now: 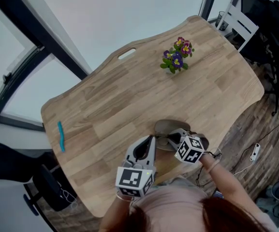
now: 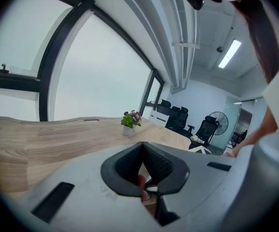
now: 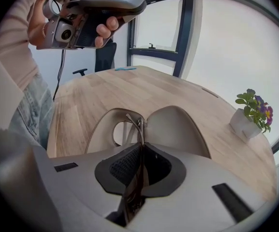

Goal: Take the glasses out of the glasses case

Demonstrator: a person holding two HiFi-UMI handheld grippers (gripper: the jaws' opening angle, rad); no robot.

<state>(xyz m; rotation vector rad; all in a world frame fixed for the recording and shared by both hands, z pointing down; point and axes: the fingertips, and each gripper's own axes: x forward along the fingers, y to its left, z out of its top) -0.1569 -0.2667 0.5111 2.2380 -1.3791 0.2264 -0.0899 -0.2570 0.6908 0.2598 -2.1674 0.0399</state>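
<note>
Glasses [image 3: 138, 129] pinched edge-on in R gripper [image 3: 140, 151], jaws closed tight on frame, front end sticking fwd past tips. Beige glasses case [image 3: 178, 129] just ahead of those jaws, slightly right, lying on wooden table [image 3: 178, 93]. Flower pot [image 3: 248, 117] farther ahead-right of R gripper, well apart from case. L gripper [image 2: 142, 146] up high, left of R one, held in hand [image 3: 105, 30], jaws together at tips, gripping nothing. Blue stick [image 1: 60, 135] far left of both, near table edge.
</note>
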